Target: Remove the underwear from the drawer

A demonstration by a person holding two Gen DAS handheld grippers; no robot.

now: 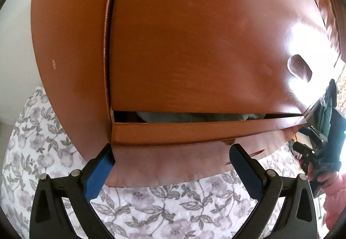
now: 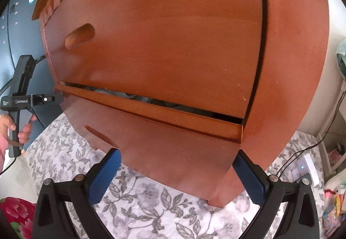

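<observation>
Clearly the brown wooden cabinet (image 1: 194, 33) is filling both views, standing on a floral bedspread (image 1: 173, 206), with its lower drawer (image 2: 155, 109) sitting slightly ajar. Pale, crumpled underwear (image 1: 173, 116) is showing through the narrow gap, looking soft, light and easy to pinch at any raised fold once the drawer is wider. Both the left gripper (image 1: 172, 165) and right gripper (image 2: 177, 174) are hovering before the drawer front, fingers (image 2: 103, 176) spread apart and holding nothing.
</observation>
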